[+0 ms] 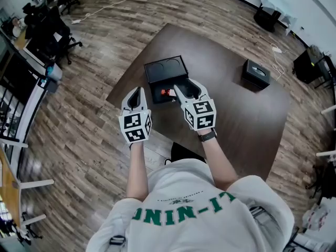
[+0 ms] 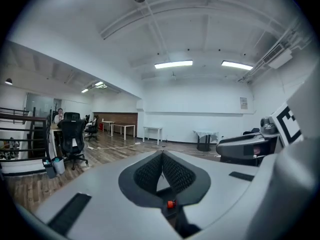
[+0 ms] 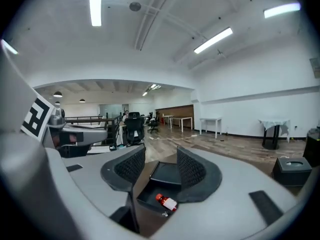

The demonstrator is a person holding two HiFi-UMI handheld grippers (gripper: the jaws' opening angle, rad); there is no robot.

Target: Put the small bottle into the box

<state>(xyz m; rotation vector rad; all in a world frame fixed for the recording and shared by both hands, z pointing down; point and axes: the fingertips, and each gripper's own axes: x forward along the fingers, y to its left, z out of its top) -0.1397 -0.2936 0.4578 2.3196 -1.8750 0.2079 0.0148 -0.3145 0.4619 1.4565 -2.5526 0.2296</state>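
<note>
Hovering right tongs [image 1: 184, 88] over the open, matte-black rectangular box [image 1: 155, 94], ribbed pads [image 3: 131, 166] standing apart, gripping nothing. Looking down between them on the bottle [image 3: 166, 202], red-capped and white-labelled, lying on its side inside the box. Holding left tongs [image 1: 137, 92] at 9 o'clock of the box, closed and empty. Working over a smooth dark-brown worktop [image 1: 231, 114].

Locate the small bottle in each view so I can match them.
Head view: small bottle at centre, inside the open black box.
Left gripper view: not in it.
Right gripper view: low centre, lying in that box.
Shared landmark: the black box.
</note>
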